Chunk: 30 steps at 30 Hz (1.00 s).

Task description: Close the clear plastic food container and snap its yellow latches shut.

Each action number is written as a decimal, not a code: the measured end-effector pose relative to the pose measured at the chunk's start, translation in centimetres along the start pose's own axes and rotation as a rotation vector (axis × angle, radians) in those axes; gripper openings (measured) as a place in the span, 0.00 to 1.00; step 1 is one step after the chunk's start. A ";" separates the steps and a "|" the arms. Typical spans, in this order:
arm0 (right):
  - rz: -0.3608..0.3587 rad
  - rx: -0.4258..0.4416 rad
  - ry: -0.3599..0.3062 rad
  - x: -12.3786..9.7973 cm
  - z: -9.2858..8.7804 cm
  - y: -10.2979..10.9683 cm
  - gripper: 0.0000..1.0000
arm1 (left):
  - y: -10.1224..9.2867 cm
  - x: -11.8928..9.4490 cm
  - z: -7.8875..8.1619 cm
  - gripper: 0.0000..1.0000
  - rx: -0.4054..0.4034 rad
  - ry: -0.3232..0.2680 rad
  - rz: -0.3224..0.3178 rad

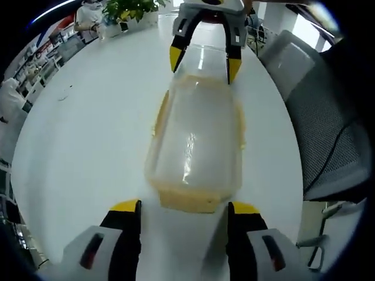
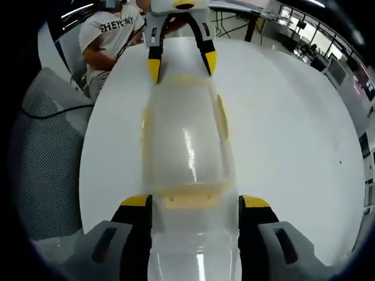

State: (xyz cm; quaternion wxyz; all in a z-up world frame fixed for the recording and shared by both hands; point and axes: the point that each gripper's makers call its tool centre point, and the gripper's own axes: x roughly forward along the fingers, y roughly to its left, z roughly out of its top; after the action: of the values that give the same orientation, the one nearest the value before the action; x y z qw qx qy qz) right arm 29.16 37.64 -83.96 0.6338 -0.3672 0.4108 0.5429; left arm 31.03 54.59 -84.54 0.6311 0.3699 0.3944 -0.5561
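The clear plastic food container (image 1: 196,146) lay lengthwise mid-tabletop (image 1: 88,146) between the two tools, its lid seemingly down. The left tool (image 1: 183,206) stood open just short of one yellow end latch (image 1: 190,199); the right tool (image 2: 195,202) straddled the other end, jaws spread (no squeeze evident). Uneven pressing could skid the box toward the edge beside the grey mesh chair (image 1: 328,129), nearby. A seated person (image 2: 111,35) occupied the far end.

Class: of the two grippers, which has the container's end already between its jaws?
The right gripper: the clear container runs between its jaws. The left gripper stops short of it.
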 end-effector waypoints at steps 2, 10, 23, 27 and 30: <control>0.003 -0.002 -0.005 0.1 0.2 -0.1 0.59 | 0.0 0.1 0.2 0.53 0.011 0.000 -0.004; 0.033 -0.048 0.069 0.8 -0.8 0.5 0.41 | -0.5 0.2 0.5 0.39 0.059 -0.009 -0.036; 0.022 -0.049 0.082 0.6 -0.6 0.6 0.36 | -0.8 0.2 0.5 0.33 0.084 0.008 -0.048; 0.068 -0.028 0.067 0.1 -0.4 1.5 0.36 | -1.3 -0.5 0.5 0.33 0.085 0.018 -0.056; 0.050 -0.043 0.045 -0.8 0.2 1.3 0.36 | -1.4 -1.2 0.5 0.33 0.081 0.021 -0.050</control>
State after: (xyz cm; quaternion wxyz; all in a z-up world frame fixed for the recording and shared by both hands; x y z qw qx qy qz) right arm 27.89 37.71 -83.20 0.6023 -0.3827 0.4223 0.5590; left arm 29.62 54.49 -83.26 0.5973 0.3912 0.3872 -0.5833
